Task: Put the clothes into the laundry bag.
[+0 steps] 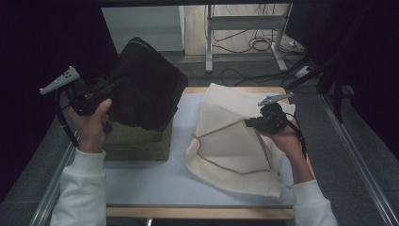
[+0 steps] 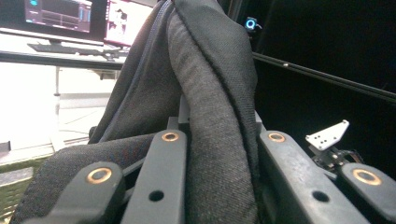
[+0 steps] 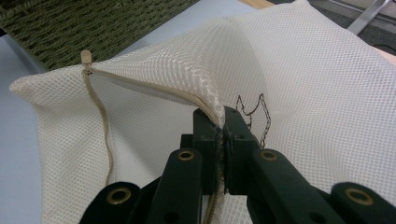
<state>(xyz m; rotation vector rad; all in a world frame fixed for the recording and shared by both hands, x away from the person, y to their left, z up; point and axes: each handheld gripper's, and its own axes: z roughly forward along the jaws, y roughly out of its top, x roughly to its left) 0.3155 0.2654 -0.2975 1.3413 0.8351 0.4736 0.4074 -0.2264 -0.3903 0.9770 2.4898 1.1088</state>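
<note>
A black garment (image 1: pixel 146 89) hangs bunched over a green woven basket (image 1: pixel 136 141) at the table's left. My left gripper (image 1: pixel 120 82) is shut on a thick fold of it; in the left gripper view the dark grey cloth (image 2: pixel 210 116) rises between the two jaws. A cream mesh laundry bag (image 1: pixel 235 141) lies on the right half of the table. My right gripper (image 1: pixel 249 123) is shut on the upper edge of its zipped opening and holds that edge raised; in the right gripper view the mesh bag (image 3: pixel 299 74) is pinched between the jaws, and the zipper pull (image 3: pixel 86 57) sits at the far left corner.
The table has a pale blue mat (image 1: pixel 155 183) with a wooden edge (image 1: pixel 197 213) at the front. Behind it stand a metal desk frame (image 1: pixel 244 28) and floor cables (image 1: pixel 259 44). Monitors (image 2: pixel 79 16) glow far off in the left gripper view.
</note>
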